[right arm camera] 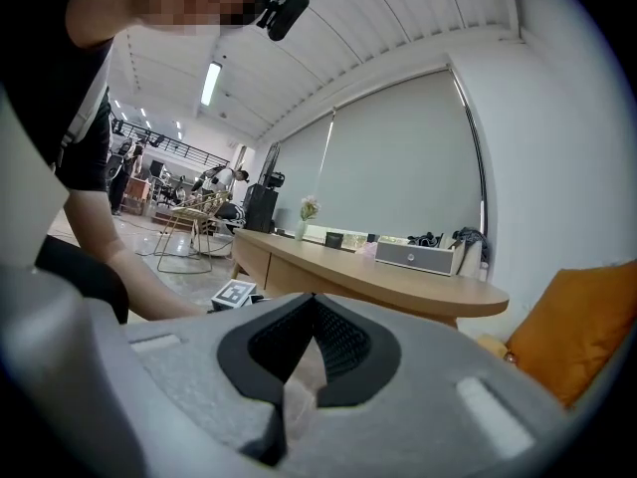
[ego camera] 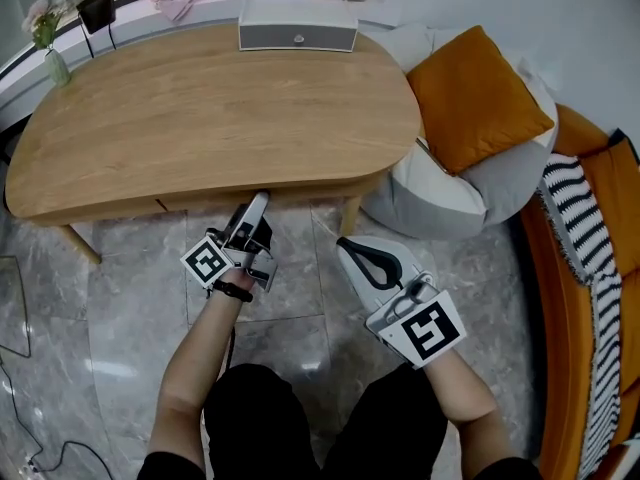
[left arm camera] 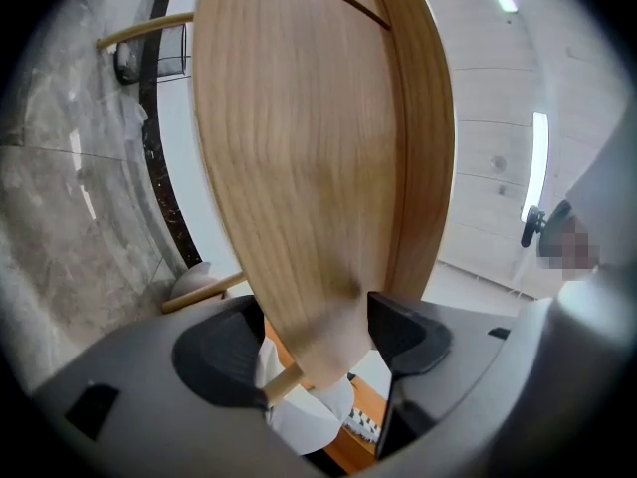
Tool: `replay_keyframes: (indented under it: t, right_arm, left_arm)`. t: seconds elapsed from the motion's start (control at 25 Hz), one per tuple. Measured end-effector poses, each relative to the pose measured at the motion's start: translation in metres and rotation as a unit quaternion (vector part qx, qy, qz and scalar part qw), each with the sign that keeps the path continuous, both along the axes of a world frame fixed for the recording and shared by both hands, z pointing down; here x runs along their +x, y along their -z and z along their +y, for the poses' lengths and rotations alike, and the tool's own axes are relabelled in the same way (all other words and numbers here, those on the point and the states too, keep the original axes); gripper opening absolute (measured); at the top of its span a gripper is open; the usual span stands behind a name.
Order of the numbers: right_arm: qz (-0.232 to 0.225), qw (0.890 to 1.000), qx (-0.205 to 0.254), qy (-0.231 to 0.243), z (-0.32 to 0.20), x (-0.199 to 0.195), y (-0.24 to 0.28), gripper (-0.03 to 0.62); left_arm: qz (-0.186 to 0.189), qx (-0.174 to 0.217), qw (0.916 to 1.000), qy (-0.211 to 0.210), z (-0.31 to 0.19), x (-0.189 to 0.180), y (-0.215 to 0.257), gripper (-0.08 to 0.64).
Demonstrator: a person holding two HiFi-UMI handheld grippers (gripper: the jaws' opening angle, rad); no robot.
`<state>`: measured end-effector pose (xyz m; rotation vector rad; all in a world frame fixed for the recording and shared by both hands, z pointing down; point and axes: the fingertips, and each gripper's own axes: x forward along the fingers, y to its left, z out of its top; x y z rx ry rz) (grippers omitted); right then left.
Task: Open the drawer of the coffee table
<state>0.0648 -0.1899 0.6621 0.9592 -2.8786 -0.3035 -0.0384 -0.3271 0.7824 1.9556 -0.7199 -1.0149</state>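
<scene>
The oval wooden coffee table [ego camera: 220, 108] fills the upper head view, and its drawer front [ego camera: 205, 200] runs flush along the near edge. My left gripper [ego camera: 260, 200] reaches up under that edge. In the left gripper view its jaws [left arm camera: 314, 352] stand wide open astride the wooden edge [left arm camera: 318, 167], which passes between the dark pads [left arm camera: 224, 357] without being squeezed. My right gripper [ego camera: 347, 244] hovers over the floor to the right of the left gripper, short of the table, shut on nothing. From the right gripper [right arm camera: 309, 357] the table [right arm camera: 378, 277] lies ahead.
A white speaker box [ego camera: 298, 26] sits at the table's back edge and a flower vase [ego camera: 50, 53] at its far left. A grey beanbag with an orange cushion [ego camera: 470, 98] crowds the table's right end. An orange sofa [ego camera: 590, 268] borders the right. Table legs [ego camera: 350, 213] stand close by.
</scene>
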Motion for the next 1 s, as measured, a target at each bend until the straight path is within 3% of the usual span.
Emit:
replay_keyframes:
  t: [0.16,0.28,0.56,1.0]
  right_arm:
    - [0.003,1.0,0.006,-0.006,0.001,0.002,0.004,0.0]
    - [0.002,1.0,0.007,-0.008,0.002,0.005,0.005,0.0]
    - [0.001,1.0,0.009,-0.013,-0.001,0.011,0.007,0.0]
    - [0.0,1.0,0.007,-0.009,-0.001,0.014,0.006,0.001]
  left_arm:
    - [0.015,-0.009,0.9998,0.006,-0.003,0.001,0.001,0.313]
    - [0.018,-0.002,0.9998,-0.007,0.002,0.0,-0.001,0.253]
    - [0.049,0.009,0.9987,-0.013,0.004,-0.001,0.001,0.225]
    - [0.051,0.005,0.9982,-0.033,0.02,0.002,0.003,0.222]
